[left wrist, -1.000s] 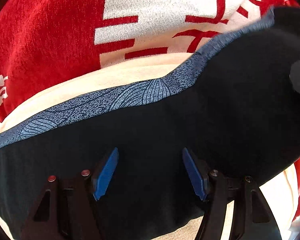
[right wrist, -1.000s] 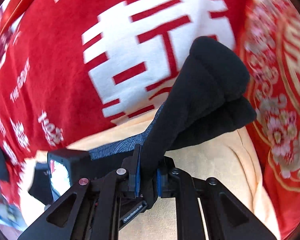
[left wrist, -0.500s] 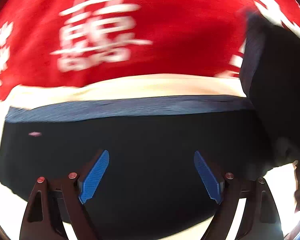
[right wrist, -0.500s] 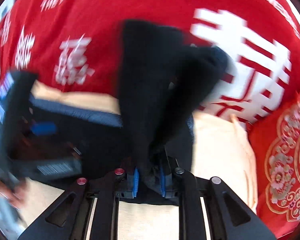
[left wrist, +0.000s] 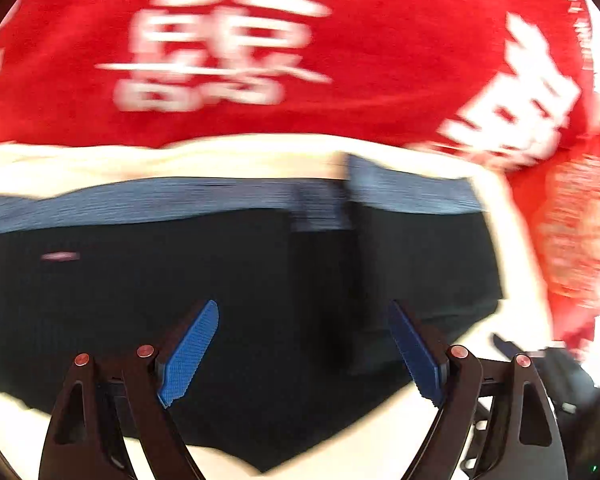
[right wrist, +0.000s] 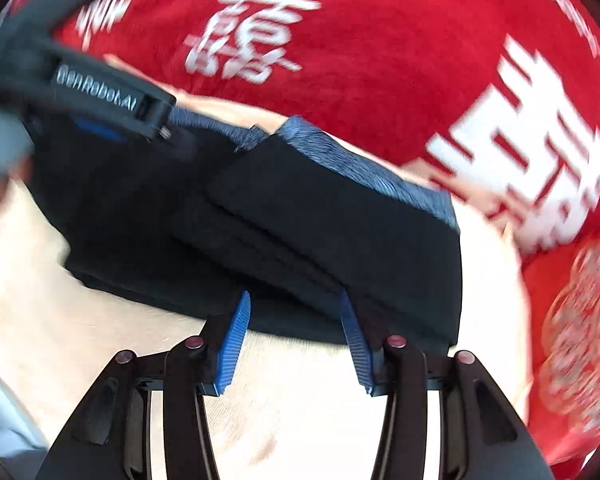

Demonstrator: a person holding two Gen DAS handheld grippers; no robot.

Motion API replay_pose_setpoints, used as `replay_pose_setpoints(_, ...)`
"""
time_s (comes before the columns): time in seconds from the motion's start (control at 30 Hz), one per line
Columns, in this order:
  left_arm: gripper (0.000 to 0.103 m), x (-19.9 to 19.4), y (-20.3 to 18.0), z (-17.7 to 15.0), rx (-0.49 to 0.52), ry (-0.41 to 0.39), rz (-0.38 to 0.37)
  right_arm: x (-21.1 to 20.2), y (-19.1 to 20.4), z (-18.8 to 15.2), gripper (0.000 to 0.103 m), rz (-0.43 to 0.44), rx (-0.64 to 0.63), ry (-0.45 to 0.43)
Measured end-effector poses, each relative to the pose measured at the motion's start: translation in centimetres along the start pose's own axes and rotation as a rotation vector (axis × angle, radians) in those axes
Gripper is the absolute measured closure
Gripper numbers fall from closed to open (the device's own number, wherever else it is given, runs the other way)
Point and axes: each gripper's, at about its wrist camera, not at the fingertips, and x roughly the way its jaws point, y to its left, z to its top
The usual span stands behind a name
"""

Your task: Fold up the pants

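Both fisheye views are brightly and evenly lit, with no hard shadows, and the pale cream sheet [right wrist: 28, 304] is washed out almost to white near the lower edges. Motion blur smears the white characters on the red plush blanket [left wrist: 340, 92] and the grey-blue waistband of the black folded pants [left wrist: 180, 196], worst toward the right side. Straight lines bow toward the dark circular rim.
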Motion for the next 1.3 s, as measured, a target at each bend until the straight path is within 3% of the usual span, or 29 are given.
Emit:
replay_pose_setpoints(0.1, 0.015, 1.6, -2.3, 1.1, 0.035, 0.041, -0.107, -1.0, -3.8, -0.5, 0.052, 0.122, 0.168, 0.028)
replay_pose_setpoints(0.37, 0.018, 3.9, -4.6, 1.5, 0.068, 0.100, -0.128, -0.1, -8.3, -1.9, 0.052, 0.237, 0.382, 0.072)
replay_pose_setpoints(0.4, 0.030, 4.3, -4.7, 1.5, 0.071, 0.112, -0.130, 0.0, -8.5, -2.1, 0.052, 0.248, 0.401, 0.073)
replay_pose_setpoints(0.47, 0.042, 4.8, -4.9, 1.5, 0.071, 0.142, -0.112, 0.3, -9.0, -2.4, 0.055, 0.271, 0.437, 0.077)
replay_pose_setpoints(0.5, 0.069, 5.2, -4.8, 1.6, 0.071, 0.154, -0.102, 0.4, -9.1, -2.5, 0.058, 0.278, 0.447, 0.080)
replay_pose_setpoints(0.53, 0.087, 5.4, -4.6, 1.6, 0.070, 0.170, -0.103, 0.6, -9.3, -2.6, 0.061, 0.289, 0.461, 0.084)
replay_pose_setpoints(0.57, 0.097, 5.3, -4.1, 1.5, 0.051, 0.184, -0.140, 0.7, -9.5, -2.7, 0.067, 0.302, 0.477, 0.089)
replay_pose_setpoints(0.6, 0.097, 5.0, -3.8, 1.5, 0.025, 0.178, -0.177, 0.8, -9.8, -2.8, 0.073, 0.318, 0.494, 0.095)
replay_pose_setpoints(0.7, 0.097, 2.9, -4.1, 1.1, 0.039, 0.136, -0.209, 0.5, -10.5, -2.9, 0.075, 0.330, 0.514, 0.100)
replay_pose_setpoints(0.83, 0.097, 1.8, -4.0, -0.6, 0.074, 0.141, -0.164, -0.4, -11.2, -2.9, 0.075, 0.333, 0.520, 0.101)
replay_pose_setpoints(1.0, 0.097, 3.1, -2.3, -2.9, 0.040, 0.162, -0.132, -0.1, -10.9, -2.8, 0.075, 0.360, 0.508, 0.118)
replay_pose_setpoints(1.3, 0.097, 2.9, -3.0, -2.8, 0.052, 0.116, -0.085, 2.6, -12.5, 1.0, 0.075, 0.303, 0.460, 0.073)
